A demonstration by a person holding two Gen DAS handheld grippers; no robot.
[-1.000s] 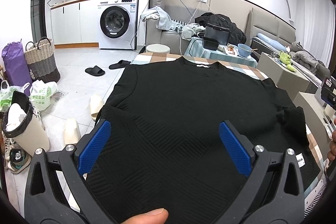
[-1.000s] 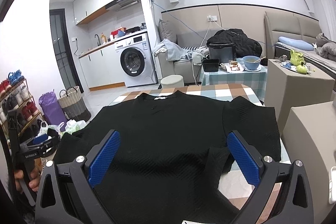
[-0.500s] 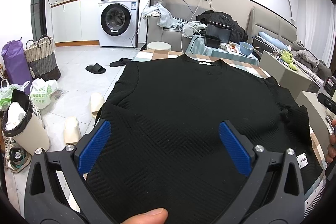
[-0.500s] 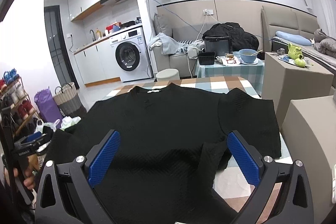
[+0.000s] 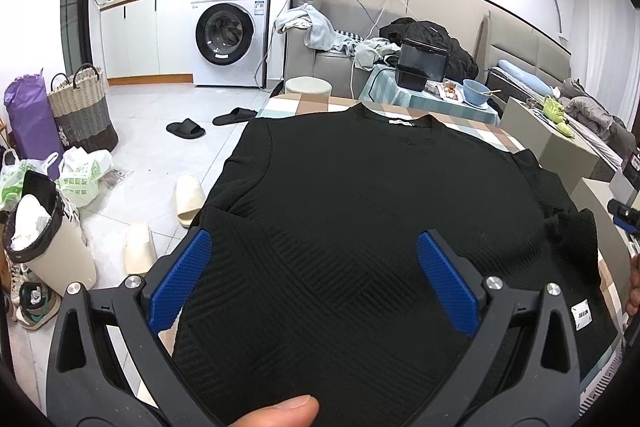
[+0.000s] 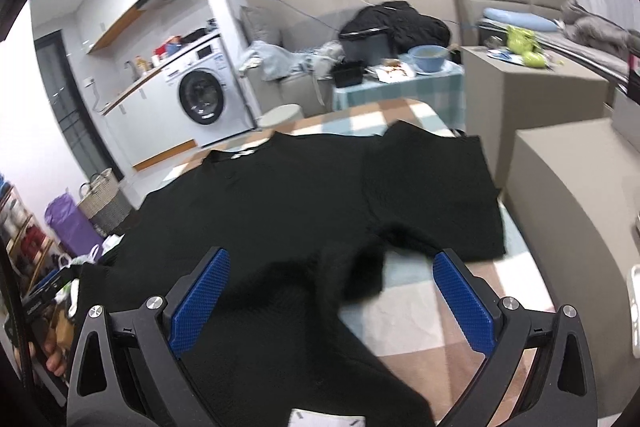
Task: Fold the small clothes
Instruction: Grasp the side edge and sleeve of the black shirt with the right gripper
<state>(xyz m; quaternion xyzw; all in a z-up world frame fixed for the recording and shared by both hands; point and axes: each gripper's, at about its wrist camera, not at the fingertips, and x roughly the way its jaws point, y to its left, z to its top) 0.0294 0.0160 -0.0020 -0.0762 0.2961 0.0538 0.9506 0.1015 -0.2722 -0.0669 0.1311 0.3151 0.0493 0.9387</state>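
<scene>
The desk with its checked cloth carries the black knit top, spread flat, collar away from me, so its sleeves can be folded in. My left tool and right tool hang over its near hem, both spread wide and empty. Only the right view shows the right sleeve laid out; only the left shows the white hem tag.
</scene>
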